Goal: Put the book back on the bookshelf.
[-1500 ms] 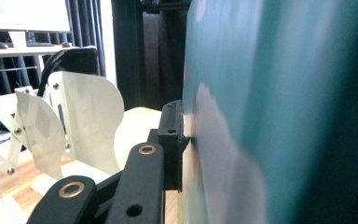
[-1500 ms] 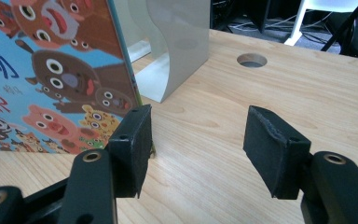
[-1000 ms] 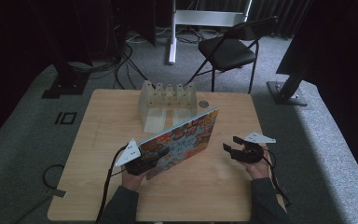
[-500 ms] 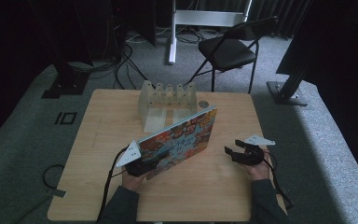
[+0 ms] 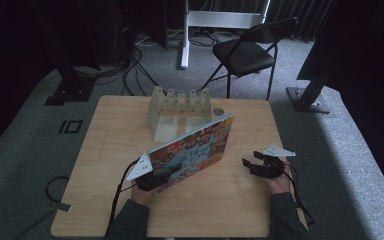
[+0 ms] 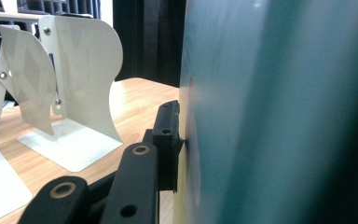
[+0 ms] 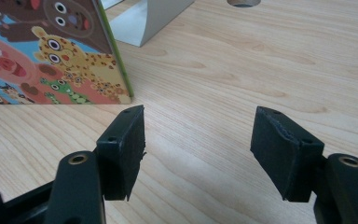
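Colourful picture book (image 5: 192, 150) stands clamped in left claw (image 5: 155, 179).

We look down on a light wooden table (image 5: 110, 130) standing on grey carpet (image 5: 30, 150). At the upper centre of the frame sits a black folding chair (image 5: 245, 52), with a white stand (image 5: 187, 30) left of it. Cables (image 5: 130, 60) trail across the floor at the upper left (near a dark base plate). Black curtains (image 5: 20, 35) close off the dim edges.

One overhead view, two close gripper views sharing the book (image 5: 192, 150)
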Demonstrator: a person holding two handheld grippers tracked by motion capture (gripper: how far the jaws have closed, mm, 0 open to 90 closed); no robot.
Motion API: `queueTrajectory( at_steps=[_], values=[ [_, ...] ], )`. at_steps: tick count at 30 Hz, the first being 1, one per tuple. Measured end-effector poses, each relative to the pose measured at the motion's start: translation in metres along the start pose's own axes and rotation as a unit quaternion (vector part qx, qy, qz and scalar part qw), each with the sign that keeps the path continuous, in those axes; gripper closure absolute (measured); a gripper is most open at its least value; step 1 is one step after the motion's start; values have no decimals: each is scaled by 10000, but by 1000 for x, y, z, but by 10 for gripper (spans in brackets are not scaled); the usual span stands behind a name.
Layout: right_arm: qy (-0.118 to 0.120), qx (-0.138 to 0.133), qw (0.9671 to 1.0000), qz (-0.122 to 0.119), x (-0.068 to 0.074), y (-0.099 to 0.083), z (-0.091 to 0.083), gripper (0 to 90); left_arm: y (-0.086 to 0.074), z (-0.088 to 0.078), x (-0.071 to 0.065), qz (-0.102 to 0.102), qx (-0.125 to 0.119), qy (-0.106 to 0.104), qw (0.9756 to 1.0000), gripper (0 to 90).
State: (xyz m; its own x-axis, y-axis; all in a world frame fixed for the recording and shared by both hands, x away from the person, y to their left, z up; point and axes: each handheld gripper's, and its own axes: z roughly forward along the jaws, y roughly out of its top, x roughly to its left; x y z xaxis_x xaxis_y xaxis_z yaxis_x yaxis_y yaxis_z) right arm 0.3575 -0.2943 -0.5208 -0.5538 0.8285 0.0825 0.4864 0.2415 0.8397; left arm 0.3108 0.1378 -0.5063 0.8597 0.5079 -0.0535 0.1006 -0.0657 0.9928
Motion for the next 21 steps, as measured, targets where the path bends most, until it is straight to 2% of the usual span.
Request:
queueTrajectory(
  at_steps=[6,12,21],
  values=[
    [-44,58,10000,12,-3,-4,-1,350,-2,5,-3,-16,43,-92,9999,723],
    [-95,134,9999,33,-7,-9,-3,352,-2,7,-6,66,37,-13,10000,758],
    [-125,167,9997,102,-11,-13,-3,354,-3,7,-5,11,22,11,10000,756]
  ],
)
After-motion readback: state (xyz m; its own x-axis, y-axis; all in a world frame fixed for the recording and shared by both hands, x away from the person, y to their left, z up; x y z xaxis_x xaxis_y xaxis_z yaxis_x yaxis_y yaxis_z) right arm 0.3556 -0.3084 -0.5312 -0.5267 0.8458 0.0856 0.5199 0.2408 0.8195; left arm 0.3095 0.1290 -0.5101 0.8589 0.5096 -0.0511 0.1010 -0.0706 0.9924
